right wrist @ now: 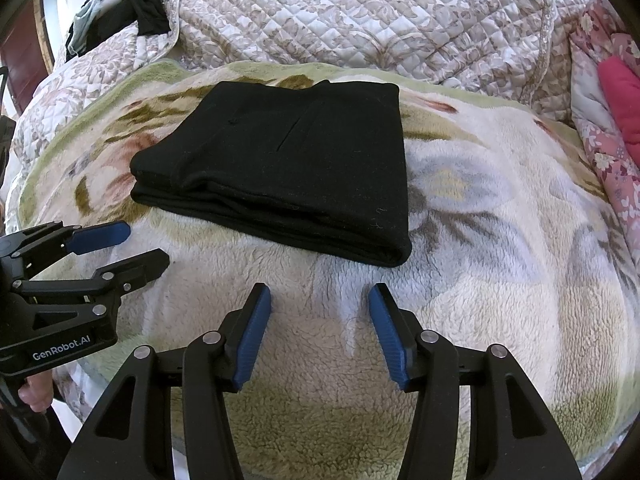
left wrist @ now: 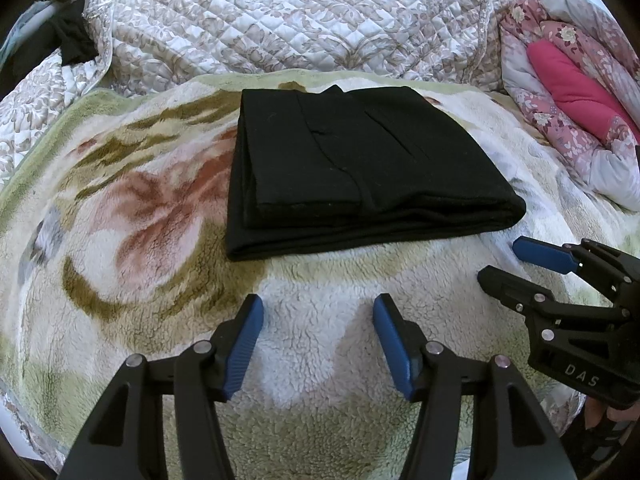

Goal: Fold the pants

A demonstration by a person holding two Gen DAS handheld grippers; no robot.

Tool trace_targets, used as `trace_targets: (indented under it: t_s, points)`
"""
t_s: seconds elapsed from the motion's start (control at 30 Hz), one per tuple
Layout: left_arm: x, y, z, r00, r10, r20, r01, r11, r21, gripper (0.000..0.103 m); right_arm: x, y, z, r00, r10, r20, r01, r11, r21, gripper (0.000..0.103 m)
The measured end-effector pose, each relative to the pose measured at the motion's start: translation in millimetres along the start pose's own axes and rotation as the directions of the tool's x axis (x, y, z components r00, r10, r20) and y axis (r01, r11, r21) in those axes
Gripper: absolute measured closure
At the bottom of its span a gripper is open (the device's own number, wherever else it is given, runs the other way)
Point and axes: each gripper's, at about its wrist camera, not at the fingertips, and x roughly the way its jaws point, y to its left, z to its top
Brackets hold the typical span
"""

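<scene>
Black pants [left wrist: 352, 168] lie folded into a thick flat rectangle on a fleecy floral blanket [left wrist: 140, 216]; the right wrist view shows the same stack of pants [right wrist: 288, 176]. My left gripper [left wrist: 318, 312] hovers over bare blanket just in front of the stack, open, with nothing between its blue pads. My right gripper [right wrist: 320, 300] hangs in front of the stack's near right corner, also open and empty. Each gripper appears in the other's view: the right gripper [left wrist: 502, 260] at the right edge, the left gripper [right wrist: 146, 246] at the left edge. Neither touches the pants.
A quilted beige bedspread [left wrist: 300, 16] rises behind the blanket. A pink flowered quilt with a magenta lining [left wrist: 576, 88] is bunched at the right. Dark clothes [right wrist: 132, 12] hang at the far left. Part of a hand [right wrist: 36, 396] holds the left gripper's handle.
</scene>
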Motion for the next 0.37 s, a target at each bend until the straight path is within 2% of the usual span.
trace_targets:
  t_s: [0.37]
  points:
    - [-1.4,0.3,-2.1,1.000,0.001,0.008,-0.001,1.000,-0.001,0.041,-0.5,1.7,-1.5,1.000,-0.012,0.028,0.013,0.999,-0.050,0.047]
